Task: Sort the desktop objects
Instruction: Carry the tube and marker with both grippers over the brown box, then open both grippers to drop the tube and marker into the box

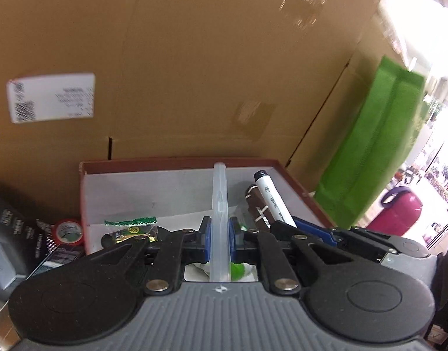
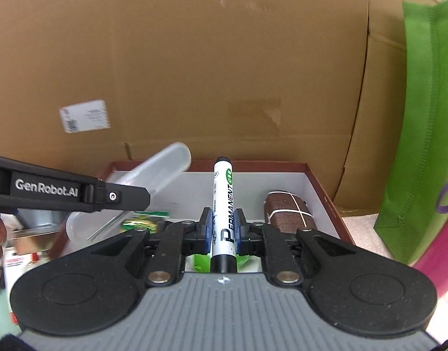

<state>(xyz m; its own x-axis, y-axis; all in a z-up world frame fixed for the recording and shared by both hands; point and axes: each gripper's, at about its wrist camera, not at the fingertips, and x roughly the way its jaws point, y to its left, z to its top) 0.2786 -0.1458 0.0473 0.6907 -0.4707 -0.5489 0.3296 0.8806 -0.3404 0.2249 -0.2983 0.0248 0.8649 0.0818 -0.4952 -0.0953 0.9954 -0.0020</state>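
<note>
Clamped between the blue pads of the left gripper [image 1: 220, 235] is a clear plastic case [image 1: 219, 204], seen edge-on in the left wrist view, running straight forward out of the jaws and over the box; in the right wrist view the same case [image 2: 153, 181] shows its flat translucent side, tilted up to the right from the black gripper arm. Right gripper [image 2: 223, 229] is closed on a white permanent marker [image 2: 223, 204] with green and black lettering, its black cap pointing forward toward the far wall of the box, its black butt end back by the grey gripper body

Below both grippers sits a red-brown cardboard box [image 2: 326, 196] with a white inside. In it, right of the marker, lies a brown roll bound with a white elastic band [image 2: 286, 210]; to the left lies a small packet with a green zigzag edge [image 1: 131, 226]. Something bright green [image 1: 238, 270] shows under the jaws, too hidden to name

Left of the box stand a red roll of tape [image 1: 68, 231] and a dark package with white print [image 1: 19, 228]. Behind everything rises a large brown carton [image 1: 180, 73] with a white shipping label [image 1: 51, 101]. Right of the box stands a green fabric bag [image 2: 425, 117], and beside it a magenta container [image 1: 398, 215] with a purple handle
</note>
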